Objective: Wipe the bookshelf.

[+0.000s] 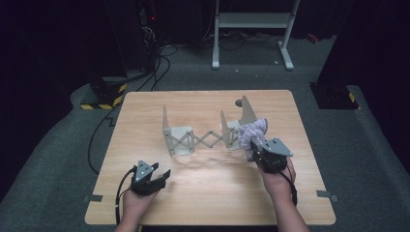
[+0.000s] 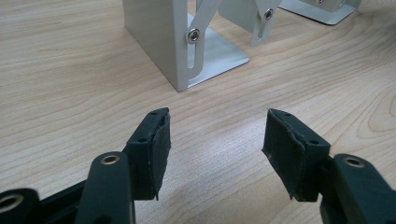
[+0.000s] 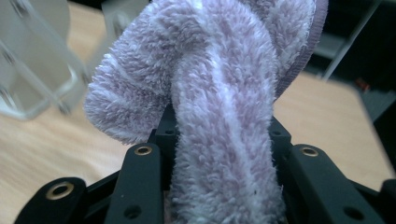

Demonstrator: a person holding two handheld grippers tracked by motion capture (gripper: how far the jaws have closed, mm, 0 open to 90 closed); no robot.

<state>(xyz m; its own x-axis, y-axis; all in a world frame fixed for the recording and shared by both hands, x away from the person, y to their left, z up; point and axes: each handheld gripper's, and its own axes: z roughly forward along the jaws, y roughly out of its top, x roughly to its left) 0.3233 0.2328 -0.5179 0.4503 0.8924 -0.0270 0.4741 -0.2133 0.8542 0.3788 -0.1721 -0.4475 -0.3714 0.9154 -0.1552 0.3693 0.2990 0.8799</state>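
Between the right jaws: a lilac terry towel [image 3: 219,116] is clamped, its thick fold running up from between them and curling over their tips in the right gripper view.
Right gripper [image 1: 261,152]: seen right of centre in the high view, raised off the surface, with the towel [image 1: 251,133] bunched above it against the right end of the rack.
Left jaws: held apart with nothing between them; bare wood is seen in the gap in the left gripper view.
Left gripper [image 1: 153,180]: rested low at the lower left of the high view, well apart from the towel, pointed toward the rack's left end.
Rack [image 1: 208,135]: a grey metal scissor-link stand [image 2: 187,46] with upright plates, stretched across the middle of the surface [image 1: 145,111].
Step in hand: the towel is judged to be lifted and carried to the rack for hanging.
Next move: the fold would need to be raised clear of the right-hand upright plates and draped over one before the right jaws are let apart; the left gripper may be needed to steady the rack or spread the cloth.
Risk: the light rack could be pushed or tipped by the towel.
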